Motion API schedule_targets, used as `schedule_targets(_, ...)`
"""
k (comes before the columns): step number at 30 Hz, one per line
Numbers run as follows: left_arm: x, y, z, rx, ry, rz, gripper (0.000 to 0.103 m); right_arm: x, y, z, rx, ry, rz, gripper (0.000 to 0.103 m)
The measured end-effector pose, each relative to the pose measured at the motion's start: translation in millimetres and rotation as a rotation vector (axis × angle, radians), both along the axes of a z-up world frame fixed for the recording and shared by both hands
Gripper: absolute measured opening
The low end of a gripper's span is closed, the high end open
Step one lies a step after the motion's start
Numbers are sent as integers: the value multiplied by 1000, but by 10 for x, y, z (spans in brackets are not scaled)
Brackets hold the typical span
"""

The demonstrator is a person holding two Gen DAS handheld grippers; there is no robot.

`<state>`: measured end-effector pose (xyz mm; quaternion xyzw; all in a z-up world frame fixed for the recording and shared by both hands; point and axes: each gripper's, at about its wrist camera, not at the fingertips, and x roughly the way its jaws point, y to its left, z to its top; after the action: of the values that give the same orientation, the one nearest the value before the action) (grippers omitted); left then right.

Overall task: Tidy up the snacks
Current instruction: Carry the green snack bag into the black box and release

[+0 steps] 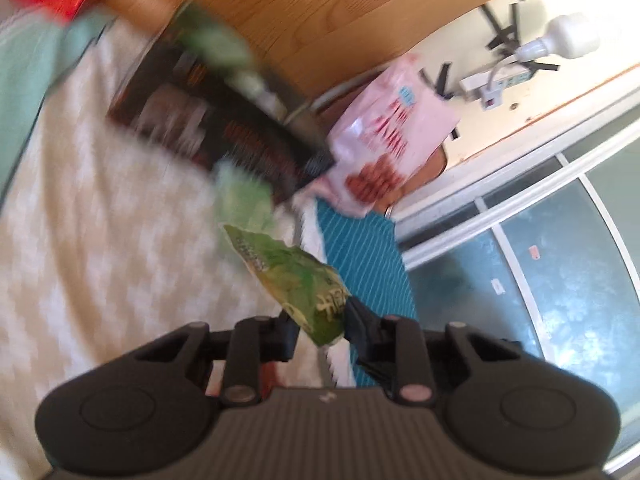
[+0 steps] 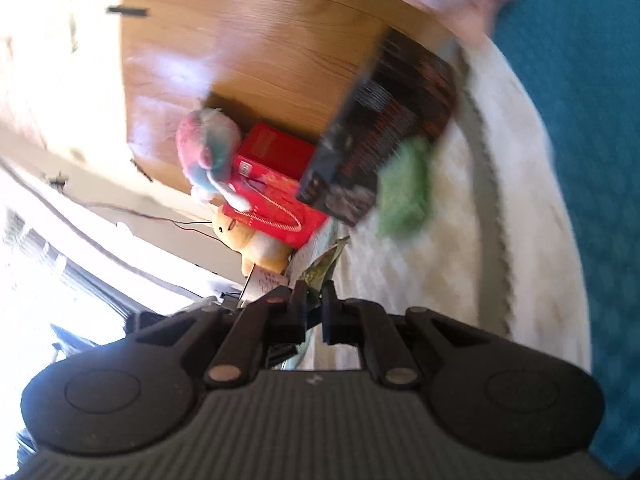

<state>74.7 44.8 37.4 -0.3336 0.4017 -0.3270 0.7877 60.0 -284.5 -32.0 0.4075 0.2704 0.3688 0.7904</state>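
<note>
Both views are tilted and blurred. My left gripper (image 1: 320,330) is shut on a green snack packet (image 1: 296,284) and holds it above a white patterned bedcover (image 1: 100,240). A dark snack box (image 1: 212,128) lies beyond it with another green packet (image 1: 244,196) at its near corner. A pink and white snack bag (image 1: 388,136) sits to the right. My right gripper (image 2: 314,300) is shut on the edge of a green packet (image 2: 324,266). The dark box (image 2: 384,136) and a green packet (image 2: 404,188) lie ahead of it.
A wooden headboard (image 1: 320,12) runs behind the box. A red gift box (image 2: 276,184) and two plush toys (image 2: 208,152) stand by it. A teal blanket (image 2: 592,160) covers the bed's side. A wall power strip (image 1: 500,84) and glass doors (image 1: 540,272) are to the right.
</note>
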Motion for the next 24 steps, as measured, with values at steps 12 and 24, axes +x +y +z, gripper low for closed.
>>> schedule_targets(12, 1030, -331, 556, 381, -235, 190, 30, 908, 738, 699, -507, -340, -222, 9)
schedule_targets(24, 673, 97, 370, 318, -209, 339, 41, 367, 528, 450, -564, -373, -287, 38)
